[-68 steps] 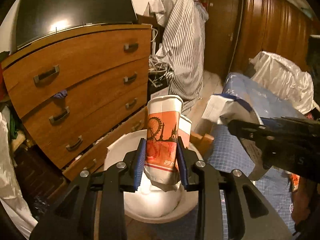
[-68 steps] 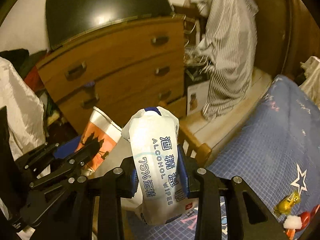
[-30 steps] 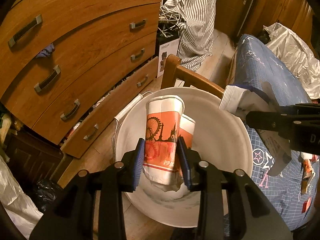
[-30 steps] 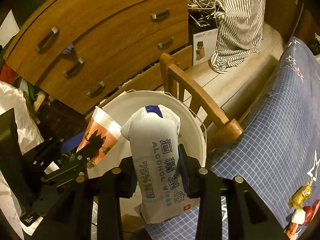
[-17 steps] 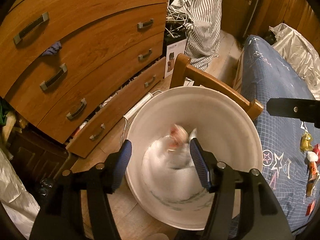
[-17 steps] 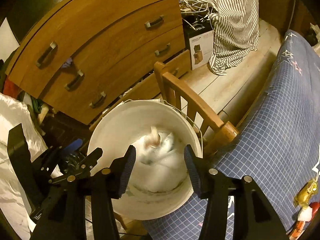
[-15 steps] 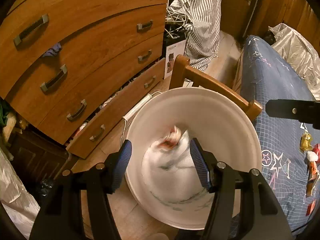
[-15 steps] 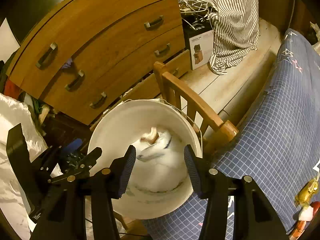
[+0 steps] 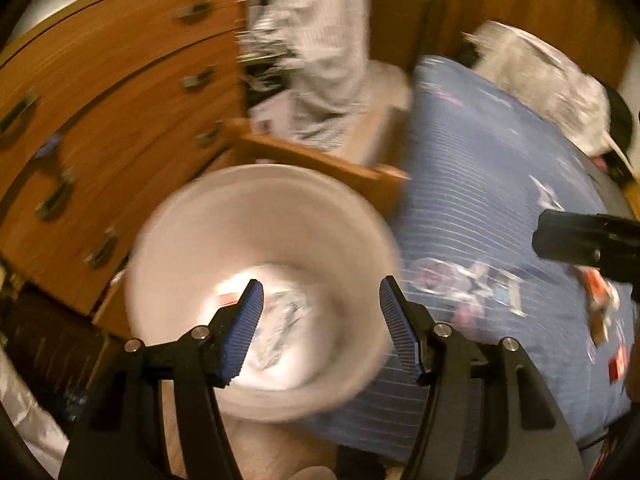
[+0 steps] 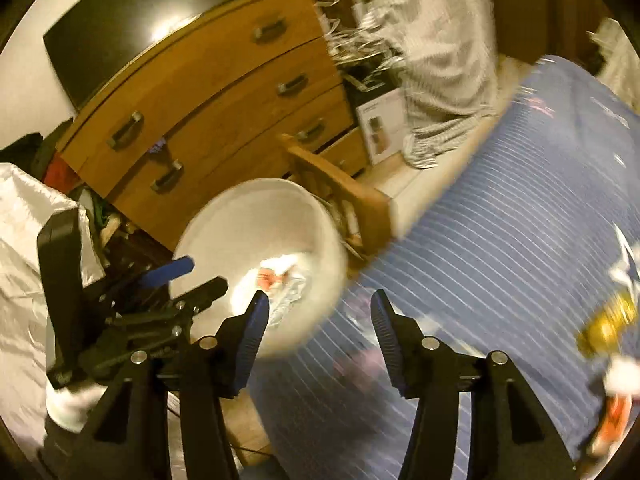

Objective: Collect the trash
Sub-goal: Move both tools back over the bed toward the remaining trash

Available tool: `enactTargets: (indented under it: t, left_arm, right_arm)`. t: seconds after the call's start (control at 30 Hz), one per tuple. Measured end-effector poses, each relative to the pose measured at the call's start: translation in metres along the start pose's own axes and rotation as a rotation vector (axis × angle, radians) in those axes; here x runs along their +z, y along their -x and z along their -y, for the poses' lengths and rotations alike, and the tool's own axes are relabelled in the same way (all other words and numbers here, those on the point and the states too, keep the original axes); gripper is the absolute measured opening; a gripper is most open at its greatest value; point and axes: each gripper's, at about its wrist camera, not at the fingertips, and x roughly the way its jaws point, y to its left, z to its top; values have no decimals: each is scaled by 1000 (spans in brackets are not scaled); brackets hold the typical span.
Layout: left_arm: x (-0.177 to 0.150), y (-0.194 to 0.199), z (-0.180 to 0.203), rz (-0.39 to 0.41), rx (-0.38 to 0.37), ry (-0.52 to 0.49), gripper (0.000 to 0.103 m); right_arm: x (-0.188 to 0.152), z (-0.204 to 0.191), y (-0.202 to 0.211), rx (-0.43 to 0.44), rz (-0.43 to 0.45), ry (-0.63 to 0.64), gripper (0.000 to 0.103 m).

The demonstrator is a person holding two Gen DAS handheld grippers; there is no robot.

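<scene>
A white bin (image 9: 260,208) stands on the floor between the dresser and the bed. In it lie the orange-printed paper cup and the white alcohol-wipes pack (image 9: 276,312), blurred here and blurred in the right wrist view too (image 10: 280,276). My left gripper (image 9: 319,284) is open and empty above the bin's right rim. My right gripper (image 10: 319,296) hangs over the edge of the blue checked bedspread (image 10: 500,240), its jaws opening with nothing between them. A yellow wrapper (image 10: 608,328) and red-and-white scraps (image 10: 612,412) lie on the bed at the right.
A wooden dresser (image 10: 208,92) with a dark screen on top fills the left. Behind the bin stands a wooden chair (image 10: 340,188). A striped garment (image 10: 440,40) and a white box (image 10: 380,128) are farther back. Silver plastic (image 10: 24,216) lies at the far left.
Both grippers opened and dropped the cup and the wipes pack into the bin. Both have since swung right, from over the bin toward the bed.
</scene>
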Motion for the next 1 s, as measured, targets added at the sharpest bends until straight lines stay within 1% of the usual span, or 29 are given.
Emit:
enactTargets:
  t: [0.07,0.1,0.13,0.17,0.23,0.27,0.3,0.4,0.47,0.53,0.57,0.67,0.7,0.73,0.77,0.87,0.97,1.0]
  left_arm:
    - [-6,-4,43,1,-64,-70,58]
    - [-10,-5,62,-2,-92,-99,58]
    - [-14,-8,85,-6,-128,-133,58]
    - [-19,-11,109,-10,-161,-171,58]
    - [-31,-18,147,-24,-216,-237,58]
    - [-37,-24,168,-41,-245,-270,58]
    - [-43,-28,181,-52,-261,-291,58]
    - [-62,-42,229,-91,-316,-371,58]
    - [-70,-47,250,-111,-350,-412,58]
    - [-79,-48,276,-118,-360,-465,58]
    - [-81,-48,284,-119,-364,-478,58]
    - [-82,-48,305,-122,-374,-512,58]
    - [-83,-48,313,-123,-371,-524,58]
    - [-83,-48,318,-119,-367,-536,58]
    - [-83,-47,325,-111,-367,-552,58]
    - [-81,-42,347,-85,-377,-577,58]
    - [-80,-28,368,-24,-407,-638,58]
    - [-79,-24,380,-5,-415,-671,58]
  right_arm:
    - [-42,38,34,-7,51,-27,56]
    - [-63,57,49,-28,68,-36,57]
    - [-79,72,60,-43,79,-40,57]
    - [-104,95,78,-64,91,-47,57]
    - [-140,130,103,-101,94,-57,57]
    - [-162,155,122,-131,88,-67,57]
    - [-180,174,136,-155,78,-75,57]
    - [-227,232,171,-236,27,-86,58]
    - [-256,269,195,-311,-26,-43,58]
    - [-279,291,211,-353,-64,-3,61]
    - [-294,305,223,-398,-91,41,63]
    - [-320,325,238,-458,-144,119,67]
    - [-324,325,239,-468,-156,134,69]
    - [-331,328,240,-465,-173,154,69]
    - [-331,331,238,-461,-185,170,69]
    - [-347,332,236,-423,-196,215,69]
    - [-350,328,231,-415,-183,225,69]
    - [-351,330,233,-411,-162,212,69]
